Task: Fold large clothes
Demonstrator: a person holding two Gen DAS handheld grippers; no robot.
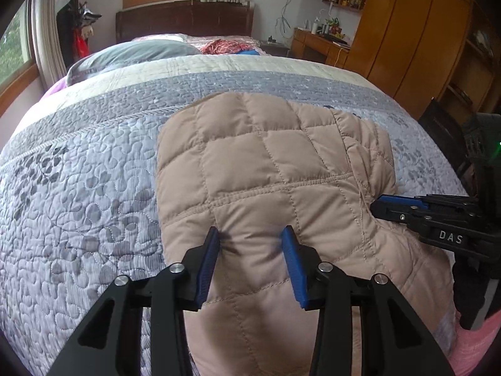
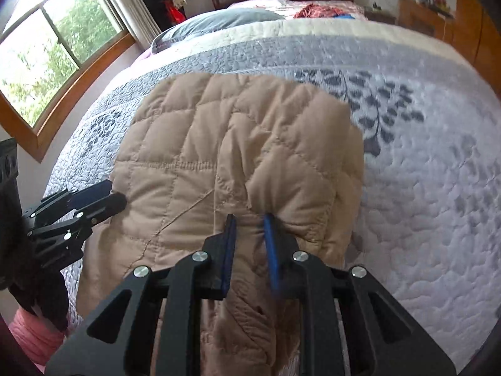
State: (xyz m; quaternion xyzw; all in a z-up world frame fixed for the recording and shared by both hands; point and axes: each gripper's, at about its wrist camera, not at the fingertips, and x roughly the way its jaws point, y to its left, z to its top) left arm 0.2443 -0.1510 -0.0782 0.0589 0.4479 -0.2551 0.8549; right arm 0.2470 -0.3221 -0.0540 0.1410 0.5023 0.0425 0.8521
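A tan quilted jacket [image 1: 266, 163] lies folded on the bed's grey patterned quilt [image 1: 78, 188]; it also shows in the right wrist view [image 2: 238, 144]. My left gripper [image 1: 252, 235] is open, its blue pads resting on the jacket's near part with fabric between them. My right gripper [image 2: 250, 219] is partly closed around a raised fold of the jacket, near its right edge. The right gripper also shows in the left wrist view [image 1: 379, 205] at the jacket's right side. The left gripper shows in the right wrist view [image 2: 109, 194] at the jacket's left edge.
A grey pillow [image 1: 131, 53] and red and blue clothes [image 1: 228, 47] lie at the bed's head by the dark headboard [image 1: 184, 18]. A wooden wardrobe [image 1: 416, 31] and desk [image 1: 319, 44] stand to the right, windows [image 2: 47, 47] to the left.
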